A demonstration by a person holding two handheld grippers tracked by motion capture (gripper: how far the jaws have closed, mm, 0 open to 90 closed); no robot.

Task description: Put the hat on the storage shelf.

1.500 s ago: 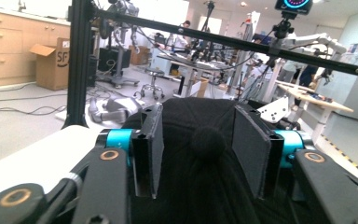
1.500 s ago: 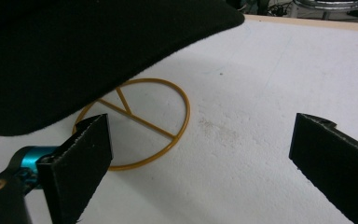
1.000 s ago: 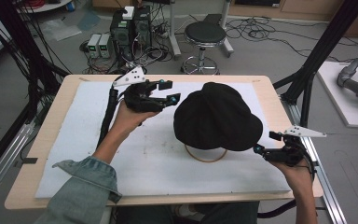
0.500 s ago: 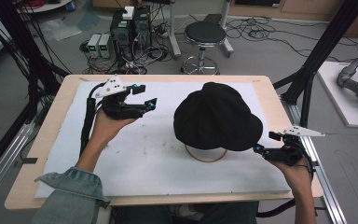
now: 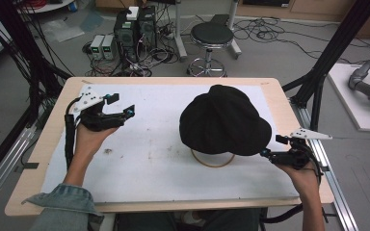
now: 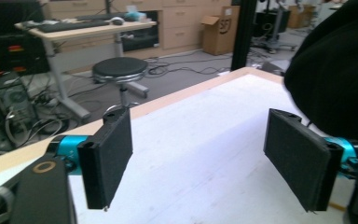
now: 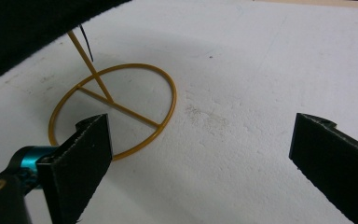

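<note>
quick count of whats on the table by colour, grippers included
black: 3, the hat, the left gripper and the right gripper, both with jaws apart and nothing between them
yellow: 1, the wire stand under the hat, a ring base with an upright rod
white: 1, the mat covering the table top
total: 5
</note>
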